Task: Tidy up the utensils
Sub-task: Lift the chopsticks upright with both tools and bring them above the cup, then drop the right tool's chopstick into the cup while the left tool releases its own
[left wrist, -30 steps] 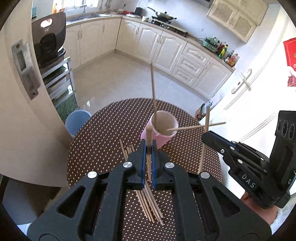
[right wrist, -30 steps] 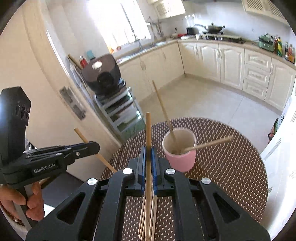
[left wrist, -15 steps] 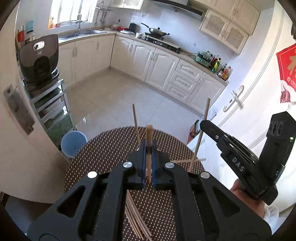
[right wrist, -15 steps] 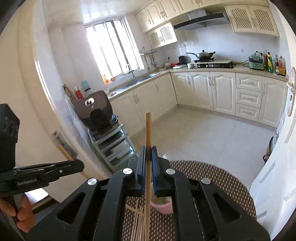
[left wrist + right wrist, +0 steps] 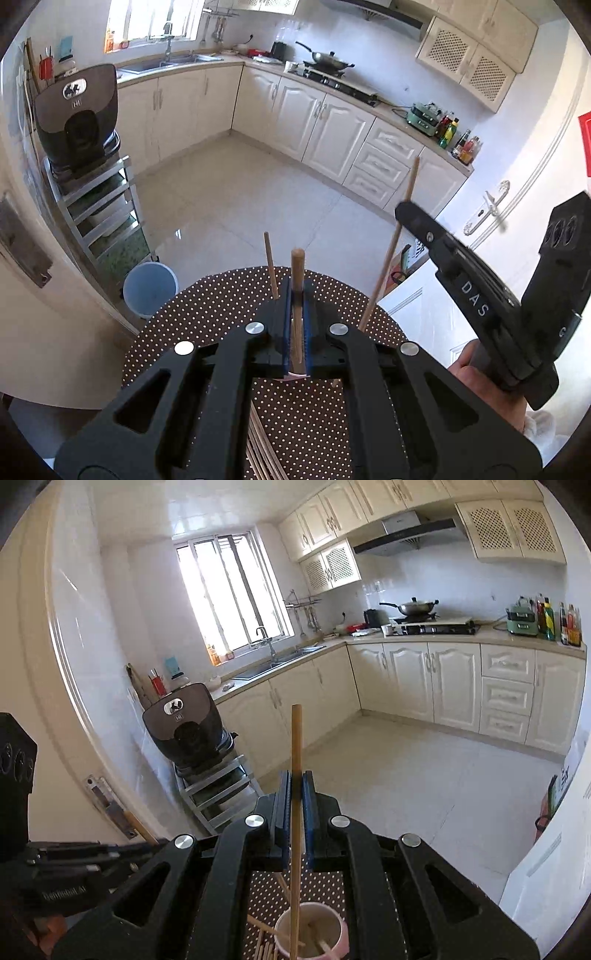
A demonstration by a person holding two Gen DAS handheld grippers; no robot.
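since a second ago both grippers have been lifted and tipped back, so the views now look out across the kitchen where they used to look down at the table, and the pink cup (image 5: pixel 312 932) has slid from mid-frame to the very bottom of the right wrist view. each gripper went up with its stick: the left gripper (image 5: pixel 297 325) has its jaws pinched tight on a thicker round-tipped chopstick (image 5: pixel 297 273), and the right gripper (image 5: pixel 296 805) is clamped just as tight on a long thin chopstick (image 5: pixel 296 775) whose lower end now hangs down over the cup's mouth, maybe just inside it, hard to say for sure. my read is that means the right one is basically lined up for a drop and the left one goes after. cup-wise, it already holds a few chopsticks leaning against the rim, one of them showing as the slim stick (image 5: pixel 270 266) poking up beside the left jaws. a loose bundle of chopsticks (image 5: pixel 260 450) is left lying on the brown polka-dot table (image 5: pixel 207 310) close to the cup, so there's a fair bit of sorting to go.
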